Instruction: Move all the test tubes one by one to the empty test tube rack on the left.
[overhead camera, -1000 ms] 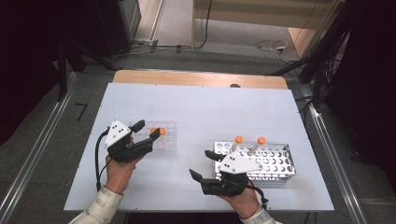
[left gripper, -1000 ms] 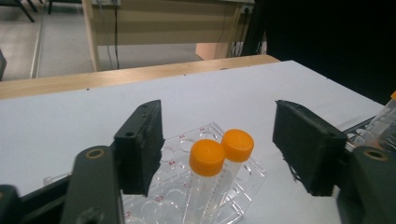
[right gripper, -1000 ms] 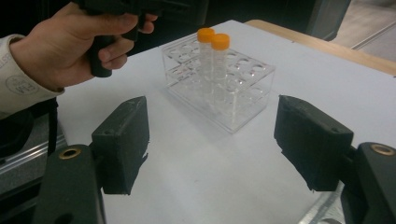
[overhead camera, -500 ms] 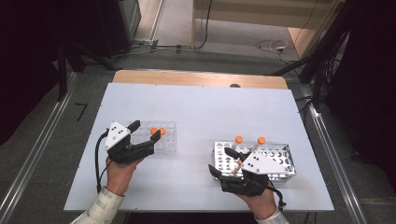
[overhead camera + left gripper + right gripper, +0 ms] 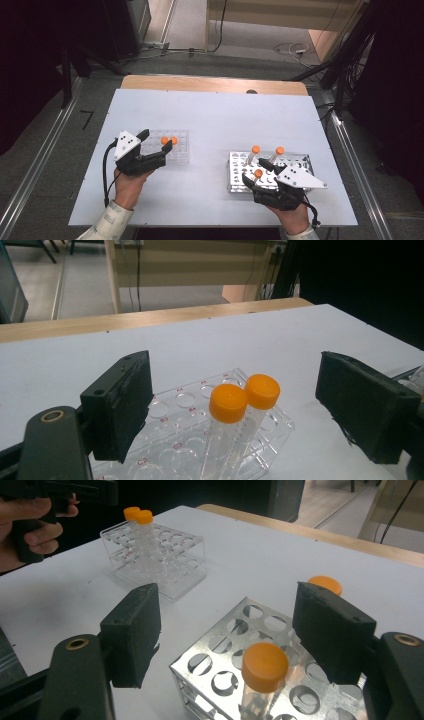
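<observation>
Left tongs (image 5: 156,141) stood open over the near edge of the clear rack (image 5: 181,150); their jaws had just been opening, and the two orange-capped tubes (image 5: 243,396) stood upright side by side between the pads, touched by neither. Judged: a tube had been let go into its well, the hand holding off so as not to tip it. The tubes sat in adjoining wells at the rack's corner nearest those tongs, presumably filling the rack in order. Right tongs (image 5: 254,171) were likewise open, gripping nothing, poised over the near corner of the metal rack (image 5: 300,161) with one capped tube (image 5: 264,666) standing just between and slightly below the pads, not yet pinched. Judged: next tube to be lifted, jaws spread to pass over the cap. Beyond those tongs two further tubes (image 5: 266,150) stood along the metal rack's far side. Both racks rested well apart on the white surface (image 5: 220,115), one per hand, which suited a transfer from metal rack to clear rack.
</observation>
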Action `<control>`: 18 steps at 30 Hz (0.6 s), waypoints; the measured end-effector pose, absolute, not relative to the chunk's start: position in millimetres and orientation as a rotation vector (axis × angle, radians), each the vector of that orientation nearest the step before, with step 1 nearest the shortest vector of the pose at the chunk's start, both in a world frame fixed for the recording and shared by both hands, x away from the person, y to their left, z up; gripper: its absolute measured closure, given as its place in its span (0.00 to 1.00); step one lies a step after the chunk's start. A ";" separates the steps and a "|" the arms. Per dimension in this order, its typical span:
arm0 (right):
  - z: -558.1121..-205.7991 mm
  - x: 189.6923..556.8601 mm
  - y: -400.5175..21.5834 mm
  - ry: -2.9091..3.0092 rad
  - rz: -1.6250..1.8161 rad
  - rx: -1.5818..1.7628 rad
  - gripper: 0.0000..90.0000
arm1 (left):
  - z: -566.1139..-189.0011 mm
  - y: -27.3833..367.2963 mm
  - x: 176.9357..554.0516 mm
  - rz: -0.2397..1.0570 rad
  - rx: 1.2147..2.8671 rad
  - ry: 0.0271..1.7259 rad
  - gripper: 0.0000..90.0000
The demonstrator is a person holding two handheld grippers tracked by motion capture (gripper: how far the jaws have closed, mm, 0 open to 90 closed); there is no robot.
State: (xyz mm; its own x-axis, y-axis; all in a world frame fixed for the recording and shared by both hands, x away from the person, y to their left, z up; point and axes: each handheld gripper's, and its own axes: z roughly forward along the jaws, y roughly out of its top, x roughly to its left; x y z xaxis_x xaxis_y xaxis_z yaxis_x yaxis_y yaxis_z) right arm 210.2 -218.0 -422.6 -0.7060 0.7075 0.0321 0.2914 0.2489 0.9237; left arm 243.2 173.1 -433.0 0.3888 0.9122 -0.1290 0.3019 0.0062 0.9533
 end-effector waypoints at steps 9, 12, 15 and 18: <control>-435.0 210.6 -224.7 2.127 1.428 0.926 0.31 | -434.1 172.9 245.0 0.675 1.546 1.138 0.12; -438.2 211.0 -226.0 2.126 1.424 0.924 0.32 | -434.0 173.3 244.9 0.673 1.548 1.136 0.12; -443.0 210.8 -226.3 2.123 1.420 0.925 0.33 | -434.0 173.5 244.8 0.672 1.548 1.135 0.12; -448.5 211.2 -227.4 2.118 1.412 0.917 0.36 | -434.0 173.7 244.6 0.672 1.544 1.138 0.12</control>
State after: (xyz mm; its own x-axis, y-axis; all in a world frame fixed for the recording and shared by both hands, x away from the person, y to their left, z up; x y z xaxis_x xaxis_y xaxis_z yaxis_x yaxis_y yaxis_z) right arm 211.2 -227.4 -448.5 -0.6874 0.7262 0.0070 0.2858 0.2616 0.9219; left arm 244.6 173.7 -434.0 0.3887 0.9109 -0.1383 0.3190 0.0078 0.9477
